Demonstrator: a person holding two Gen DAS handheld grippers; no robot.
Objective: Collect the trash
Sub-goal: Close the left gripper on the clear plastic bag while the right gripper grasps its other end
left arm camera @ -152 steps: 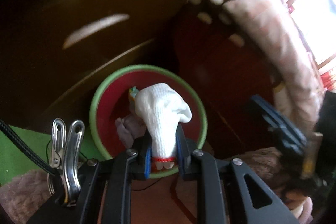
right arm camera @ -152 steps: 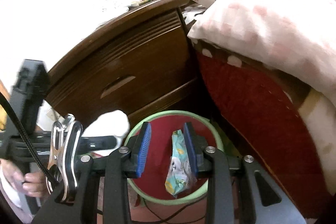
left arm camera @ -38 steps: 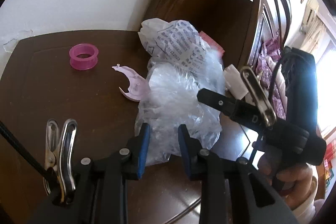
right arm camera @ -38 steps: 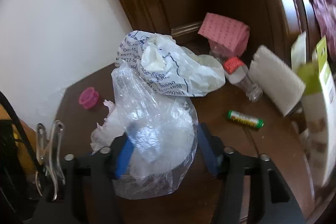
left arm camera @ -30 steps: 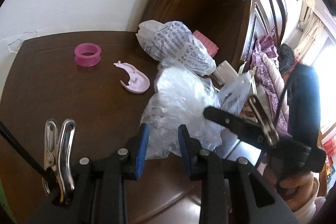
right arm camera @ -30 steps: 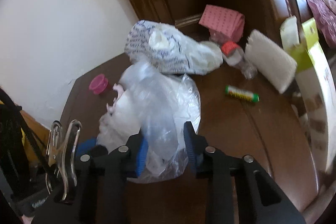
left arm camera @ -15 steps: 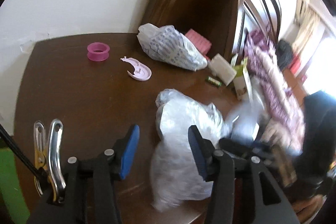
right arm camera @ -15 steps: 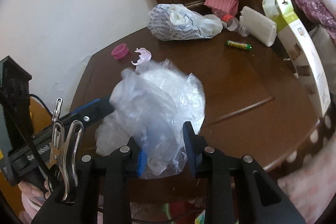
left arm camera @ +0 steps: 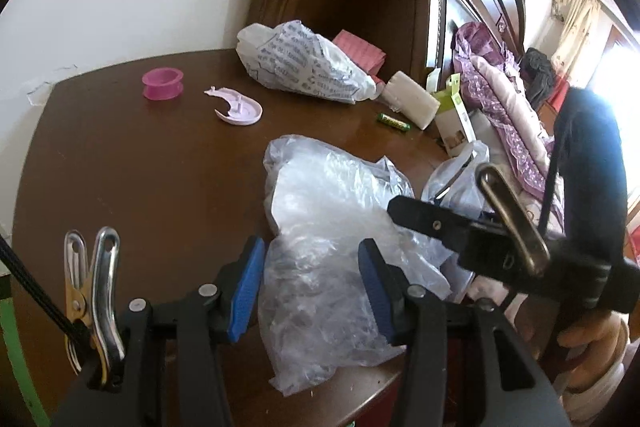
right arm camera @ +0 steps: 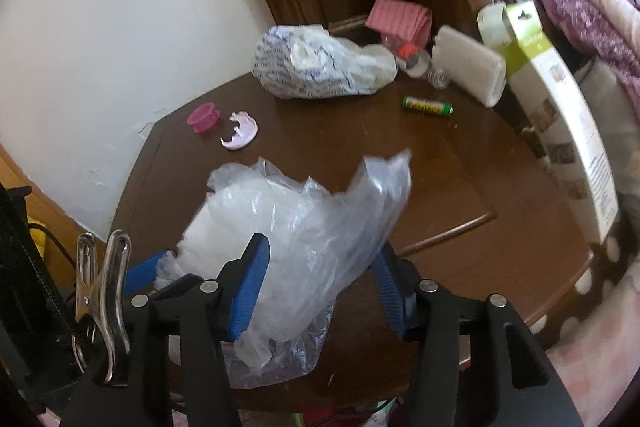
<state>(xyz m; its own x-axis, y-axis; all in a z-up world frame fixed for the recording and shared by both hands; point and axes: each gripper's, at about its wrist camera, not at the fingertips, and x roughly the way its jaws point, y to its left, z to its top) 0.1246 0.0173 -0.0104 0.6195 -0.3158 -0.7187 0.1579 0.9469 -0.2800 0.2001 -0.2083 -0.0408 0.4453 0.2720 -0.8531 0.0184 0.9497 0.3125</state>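
A crumpled clear plastic bag (left arm camera: 320,211) lies on the dark wooden nightstand (left arm camera: 120,167), close to its front edge. My left gripper (left arm camera: 312,283) straddles the bag's near end with its blue pads standing apart from it. My right gripper (right arm camera: 320,287) has the same bag (right arm camera: 304,219) between its pads, and its jaws are opening. One black finger (left arm camera: 420,217) of the right gripper reaches in over the bag from the right, held by a hand. A printed white plastic bag (left arm camera: 304,67) sits at the back of the top.
On the nightstand are a pink ring (left arm camera: 162,83), a pale pink broken piece (left arm camera: 240,107), a green battery (right arm camera: 427,105), a white block (right arm camera: 468,67), a pink cloth (right arm camera: 400,15) and a green-and-white box (right arm camera: 560,99). A bed with purple bedding (left arm camera: 500,87) lies to the right.
Both grippers have drawn back toward the nightstand's front edge, dragging the clear bag along. Both pairs of jaws have widened, and the bag now rests loosely between them.
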